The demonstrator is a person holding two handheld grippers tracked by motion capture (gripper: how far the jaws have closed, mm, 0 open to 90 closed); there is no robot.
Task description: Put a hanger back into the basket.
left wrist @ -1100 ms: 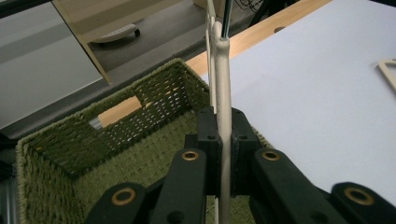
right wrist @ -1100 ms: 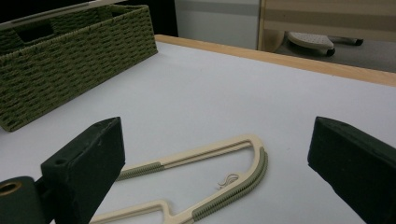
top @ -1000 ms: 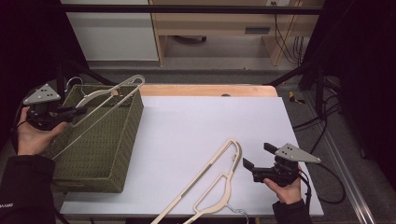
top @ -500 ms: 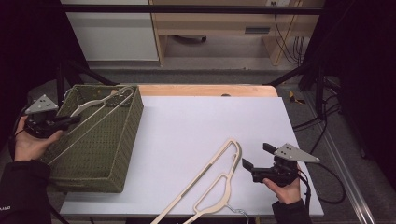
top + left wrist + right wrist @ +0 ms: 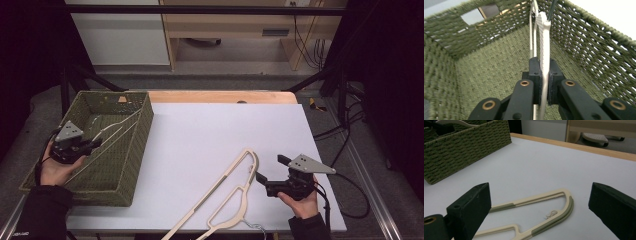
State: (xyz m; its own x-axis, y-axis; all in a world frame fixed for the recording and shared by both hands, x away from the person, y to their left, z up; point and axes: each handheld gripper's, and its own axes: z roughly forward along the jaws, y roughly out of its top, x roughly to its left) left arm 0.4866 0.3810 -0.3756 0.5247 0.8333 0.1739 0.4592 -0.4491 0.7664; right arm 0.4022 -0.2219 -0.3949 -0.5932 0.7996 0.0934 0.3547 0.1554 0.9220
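Note:
My left gripper (image 5: 95, 143) is shut on a cream hanger (image 5: 117, 129) and holds it inside the green woven basket (image 5: 132, 160) at the table's left. In the left gripper view the hanger's flat arm (image 5: 544, 50) is pinched between the pads (image 5: 535, 75), well below the basket rim (image 5: 599, 25). A second cream hanger (image 5: 235, 187) with a metal hook lies flat on the white table near the front edge. My right gripper (image 5: 265, 175) is open, just right of that hanger; in its own view the hanger (image 5: 544, 207) lies ahead between the jaws (image 5: 544, 205).
The white tabletop (image 5: 225, 130) has a wooden strip (image 5: 220, 96) along its far edge. Black frame legs and cables (image 5: 345, 135) stand to the right of the table. A cabinet and shelf (image 5: 225, 25) are beyond it on the floor.
My left gripper has lowered the hanger from above the basket rim down into the basket and moved toward me. The right gripper and the hanger on the table have stayed put.

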